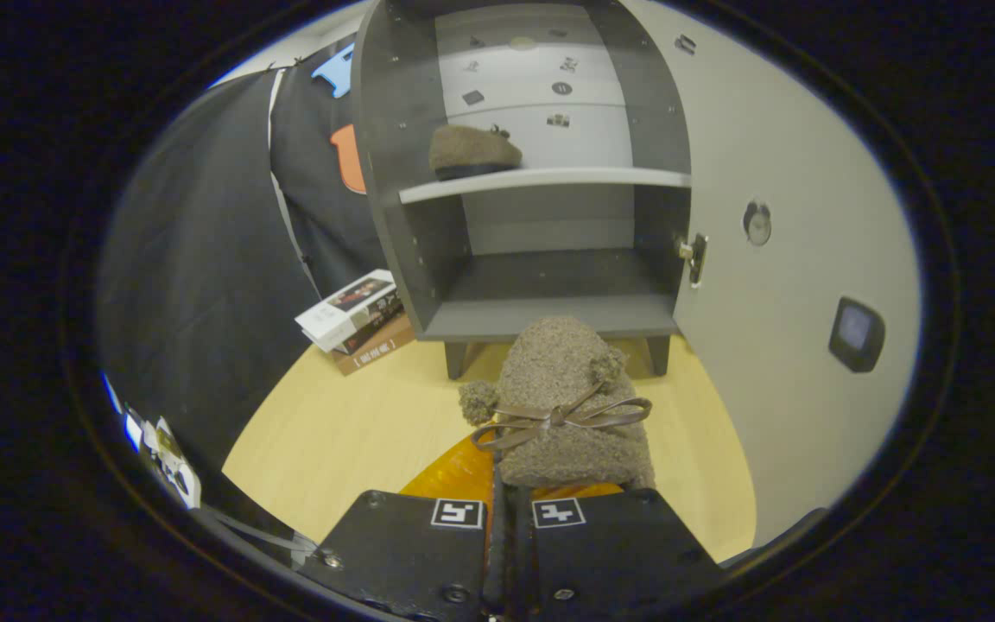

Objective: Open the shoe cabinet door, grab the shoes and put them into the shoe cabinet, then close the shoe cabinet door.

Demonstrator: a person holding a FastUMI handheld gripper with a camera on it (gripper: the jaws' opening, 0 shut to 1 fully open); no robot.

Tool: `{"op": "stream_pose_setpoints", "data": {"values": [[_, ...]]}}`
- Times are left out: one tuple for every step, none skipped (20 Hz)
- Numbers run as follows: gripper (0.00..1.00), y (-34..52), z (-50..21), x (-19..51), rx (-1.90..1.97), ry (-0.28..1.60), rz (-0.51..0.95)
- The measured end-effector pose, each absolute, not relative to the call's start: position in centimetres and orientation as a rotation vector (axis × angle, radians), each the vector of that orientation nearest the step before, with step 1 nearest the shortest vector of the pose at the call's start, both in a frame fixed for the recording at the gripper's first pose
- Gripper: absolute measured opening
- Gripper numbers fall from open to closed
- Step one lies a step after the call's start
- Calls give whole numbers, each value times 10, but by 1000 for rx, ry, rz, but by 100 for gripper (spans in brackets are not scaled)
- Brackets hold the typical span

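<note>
Clamping the fuzzy brown slipper by its heel, the closed gripper points it toe-first at twelve o'clock toward the open shoe cabinet's empty lower shelf.

Cabinet door open, one shoe shelved, other shoe before it

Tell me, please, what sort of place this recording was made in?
Probably a staged recording booth set up like a home entryway: an open shoe cabinet on a wood-look floor, black cloth wall, and the gripper shut on a fuzzy shoe.
</note>
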State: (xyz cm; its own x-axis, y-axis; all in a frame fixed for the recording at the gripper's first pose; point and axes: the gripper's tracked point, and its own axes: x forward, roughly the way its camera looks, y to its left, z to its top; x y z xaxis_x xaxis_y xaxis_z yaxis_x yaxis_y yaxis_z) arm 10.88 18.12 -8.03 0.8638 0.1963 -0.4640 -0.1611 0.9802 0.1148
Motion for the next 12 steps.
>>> {"op": "stream_pose_setpoints", "data": {"values": [[8,181,-63,107,71,466,185],[8,181,-46,107,65,438,181],[8,181,-29,106,53,413,180],[8,180,-13,108,52,393,177],[8,181,1,110,51,374,174],[8,181,18,114,54,350,173],[8,181,33,120,50,328,168],[8,179,51,129,40,297,164],[8,179,67,138,33,269,160],[7,179,84,148,33,246,158],[8,181,99,160,36,222,155],[8,182,113,172,38,205,150]]}}
